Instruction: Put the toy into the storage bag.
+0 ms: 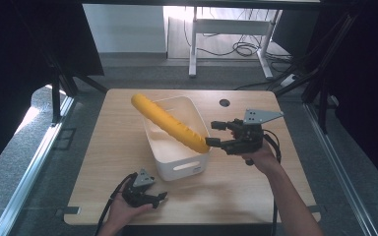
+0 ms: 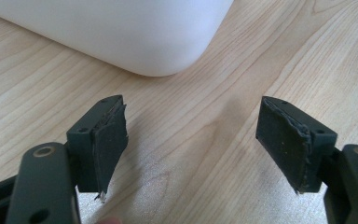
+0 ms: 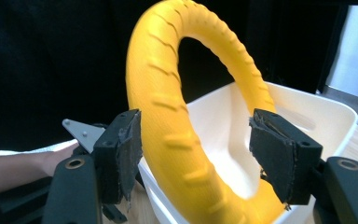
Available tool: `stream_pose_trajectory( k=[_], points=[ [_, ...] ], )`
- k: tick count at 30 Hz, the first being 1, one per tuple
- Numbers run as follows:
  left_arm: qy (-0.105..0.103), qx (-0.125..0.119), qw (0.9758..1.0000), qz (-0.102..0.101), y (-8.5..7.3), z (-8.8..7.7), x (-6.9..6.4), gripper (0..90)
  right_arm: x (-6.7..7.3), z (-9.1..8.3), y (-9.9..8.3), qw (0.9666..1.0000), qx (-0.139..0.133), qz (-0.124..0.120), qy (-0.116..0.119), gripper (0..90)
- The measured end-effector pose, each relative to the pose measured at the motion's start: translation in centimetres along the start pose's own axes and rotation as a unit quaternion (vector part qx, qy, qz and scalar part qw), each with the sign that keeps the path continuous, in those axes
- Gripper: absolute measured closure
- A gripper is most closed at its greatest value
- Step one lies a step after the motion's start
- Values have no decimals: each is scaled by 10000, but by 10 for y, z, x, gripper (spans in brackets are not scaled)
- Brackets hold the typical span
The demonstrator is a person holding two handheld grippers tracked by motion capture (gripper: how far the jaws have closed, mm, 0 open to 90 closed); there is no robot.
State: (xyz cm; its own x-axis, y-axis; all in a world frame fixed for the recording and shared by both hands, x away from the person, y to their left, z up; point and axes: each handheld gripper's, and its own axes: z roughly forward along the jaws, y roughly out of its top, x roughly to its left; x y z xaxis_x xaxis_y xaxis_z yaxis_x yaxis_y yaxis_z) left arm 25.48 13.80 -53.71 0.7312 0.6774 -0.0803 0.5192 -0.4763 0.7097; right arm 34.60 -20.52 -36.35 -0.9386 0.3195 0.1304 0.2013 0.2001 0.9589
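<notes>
As the yellow ring [image 1: 170, 123] stands now: it is tilted inside the white bin [image 1: 177, 169]. Its low end is at the bin's 4 o'clock corner and its high end rises past the rim toward 10 o'clock.
Ring, close up: in the right gripper view the ring [image 3: 168, 116] arches up out of the bin [image 3: 307, 116]. Its lower part is down inside, against the near wall.
Right gripper [image 1: 212, 133]: at 3 o'clock of the bin, with its jaws about half open on either side of the ring's low end. In its own view [image 3: 196, 154] the left pad sits at the ring's edge and the right pad stands clear, so I judge nothing is clamped.
Left gripper [image 1: 160, 199]: at 7 o'clock of the bin, low over the table [image 1: 113, 147]. Its own view [image 2: 191, 144] shows the jaws wide apart and empty, with only bare wood between them and the bin's corner [image 2: 121, 32] ahead.
Done, as I judge it: the ring has reached the bin and the bin appears to carry its weight.
Left to do: the ring is propped rather than lying flat on the bin's floor, so it may need to settle or be nudged down. The right gripper must still draw back toward 3 o'clock without catching the ring.
Risk: a pad that brushes the ring on the way out could tip it over the rim.
</notes>
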Motion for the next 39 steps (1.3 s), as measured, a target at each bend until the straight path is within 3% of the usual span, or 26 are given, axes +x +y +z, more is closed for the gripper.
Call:
stream_pose_trajectory(
  k=[22,36,39],
  points=[
    [-14,48,10000,14,0,2,1,246,-15,-33,-54,9967,193,381,-691,344],
    [-19,62,10000,6,0,3,0,246,-20,-51,-99,9901,322,782,-1121,348],
    [-17,54,10000,-22,0,3,0,246,-21,-52,-111,9870,437,831,-1303,348]
  ],
)
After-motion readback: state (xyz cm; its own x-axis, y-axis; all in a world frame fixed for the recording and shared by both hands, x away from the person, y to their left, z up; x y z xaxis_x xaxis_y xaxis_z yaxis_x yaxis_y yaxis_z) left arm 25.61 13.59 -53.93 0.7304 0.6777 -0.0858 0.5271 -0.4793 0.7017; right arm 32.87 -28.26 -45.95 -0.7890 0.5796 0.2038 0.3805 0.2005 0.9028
